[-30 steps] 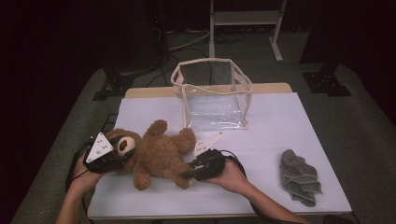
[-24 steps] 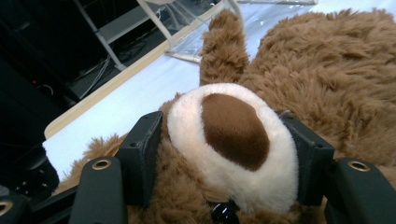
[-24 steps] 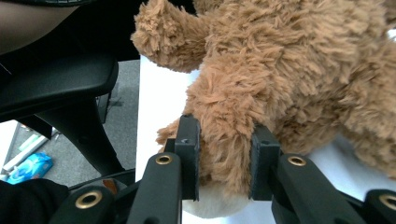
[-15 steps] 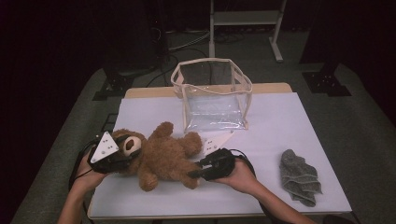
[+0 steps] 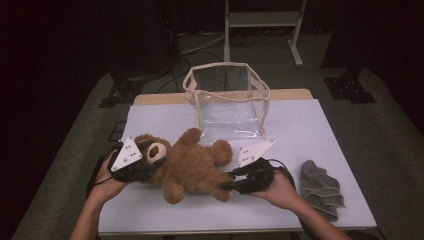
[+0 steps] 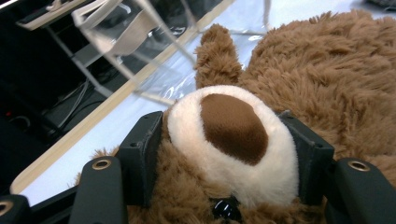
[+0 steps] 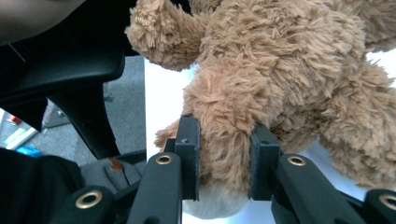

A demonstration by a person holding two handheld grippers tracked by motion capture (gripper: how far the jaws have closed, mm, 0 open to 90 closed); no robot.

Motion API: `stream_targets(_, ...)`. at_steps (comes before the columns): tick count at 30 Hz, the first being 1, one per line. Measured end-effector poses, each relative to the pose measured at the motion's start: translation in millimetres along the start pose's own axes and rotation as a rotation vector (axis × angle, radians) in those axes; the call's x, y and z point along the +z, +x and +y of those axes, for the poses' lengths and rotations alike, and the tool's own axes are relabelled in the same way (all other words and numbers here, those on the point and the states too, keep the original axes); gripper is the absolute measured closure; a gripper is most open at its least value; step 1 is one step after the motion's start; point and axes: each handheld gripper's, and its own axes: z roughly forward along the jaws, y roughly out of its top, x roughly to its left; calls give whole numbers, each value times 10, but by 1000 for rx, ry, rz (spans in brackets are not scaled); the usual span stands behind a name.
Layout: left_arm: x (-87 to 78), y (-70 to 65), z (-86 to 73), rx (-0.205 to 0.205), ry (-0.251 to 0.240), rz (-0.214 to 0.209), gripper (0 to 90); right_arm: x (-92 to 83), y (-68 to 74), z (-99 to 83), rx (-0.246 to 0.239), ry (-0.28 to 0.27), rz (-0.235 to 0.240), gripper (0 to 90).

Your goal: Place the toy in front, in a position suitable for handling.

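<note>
You hold the teddy bear (image 5: 192,165) at both ends, lower left of centre in the high view.

Your left gripper (image 5: 145,162) pinches its head beside the muzzle; your right gripper (image 5: 226,181) clamps a leg. The clear bag (image 5: 227,102) stands above.

Brown teddy bear (image 5: 192,167) with cream muzzle; grey cloth (image 5: 320,188); white counter (image 5: 310,130); clear bag (image 5: 227,102) trimmed beige.

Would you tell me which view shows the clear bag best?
The high view: the clear bag stands whole and open behind the teddy bear. The left gripper view catches just a blurred corner; the right gripper view adds nothing.
</note>
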Motion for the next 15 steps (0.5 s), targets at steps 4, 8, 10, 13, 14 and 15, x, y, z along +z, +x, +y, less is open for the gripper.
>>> stream_targets(4, 178, -116, 158, 5, -14, -38, 376, -216, 27, -69, -3, 10, -32, 702)
stream_targets(8, 376, -232, 296, 2, -20, -60, 376, -440, 34, -176, 6, 15, -64, 702)
stream_targets(10, 476, -296, 363, 6, -23, -72, 376, -535, 33, -232, 16, 23, -78, 702)
stream_targets(13, 611, -381, 453, 11, -30, -87, 376, -699, 9, -359, 33, 29, -101, 702)
stream_targets(14, 670, -420, 494, 16, -32, -91, 376, -735, 8, -387, 37, 33, -107, 702)
stream_targets(15, 713, -449, 523, 19, -30, -95, 376, -790, 4, -433, 44, 33, -117, 702)
